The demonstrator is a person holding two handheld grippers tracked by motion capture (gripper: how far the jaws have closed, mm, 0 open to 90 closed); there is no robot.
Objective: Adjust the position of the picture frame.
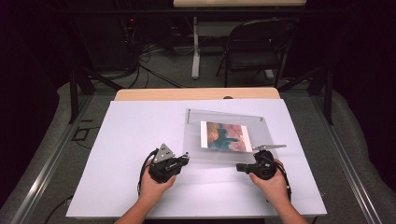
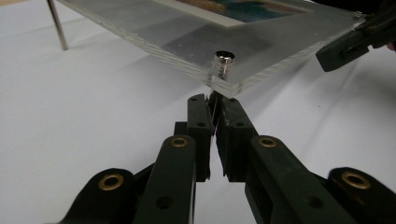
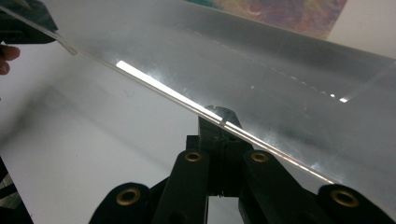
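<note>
The person is pinching the near corner post (image 2: 223, 63) of the clear acrylic frame (image 1: 224, 135) with the left gripper (image 2: 214, 105) while the shut right gripper (image 3: 219, 119) props its near edge, so both hands ought to be lifting evenly, keeping the picture (image 1: 226, 136) level above the white table (image 1: 135, 140).

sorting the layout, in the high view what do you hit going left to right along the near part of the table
left gripper → picture in the clear acrylic frame → right gripper
</note>
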